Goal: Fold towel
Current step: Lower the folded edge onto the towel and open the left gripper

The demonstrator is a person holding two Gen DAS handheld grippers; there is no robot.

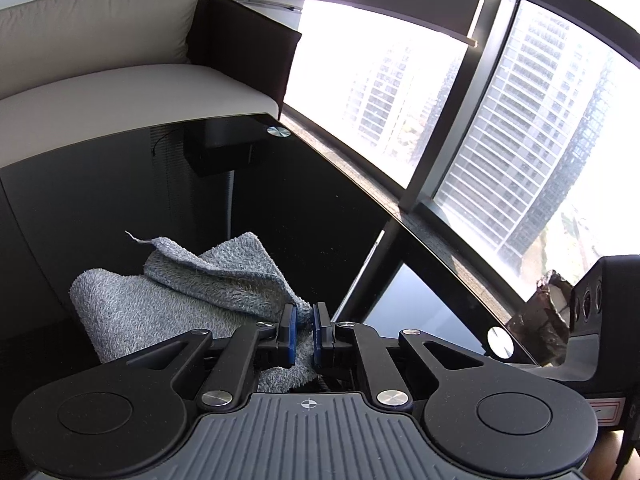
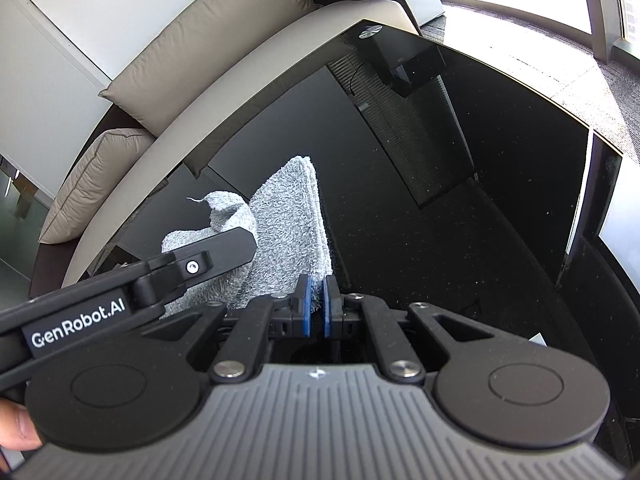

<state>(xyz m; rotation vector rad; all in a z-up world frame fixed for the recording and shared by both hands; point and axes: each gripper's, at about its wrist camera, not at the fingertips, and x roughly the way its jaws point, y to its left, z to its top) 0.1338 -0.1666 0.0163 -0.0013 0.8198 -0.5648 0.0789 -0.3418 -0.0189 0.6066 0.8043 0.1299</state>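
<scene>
While both hand-held grippers pinch it, the grey fluffy terry towel point(image 1: 180, 300) lies partly folded on the glossy black glass table point(image 1: 320, 208), near its front edge. The left gripper point(image 1: 305, 334), a black two-finger tool with blue pads, has its jaws closed on a bunched bit of towel edge; cloth shows squeezed between the pads and spills below them. A loose towel corner with a thread sticking out flops over the lower layer, up and left of that grip.

In the right wrist view the right gripper point(image 2: 315, 312), same black build and blue pads, is clamped on the towel's near corner, jaws almost together with grey pile between them. The towel point(image 2: 288, 224) runs away from it as a narrow stacked strip with several layer edges showing along its right side. The left gripper's black finger point(image 2: 216, 250), on a body marked GenRobot.AI, crosses over the towel's left part. A fingertip point(image 2: 18, 428) shows at the lower left edge.

A beige cushioned sofa point(image 1: 100, 60) sits behind the table. Big windows point(image 1: 400, 92) on the right show high-rise buildings.
</scene>
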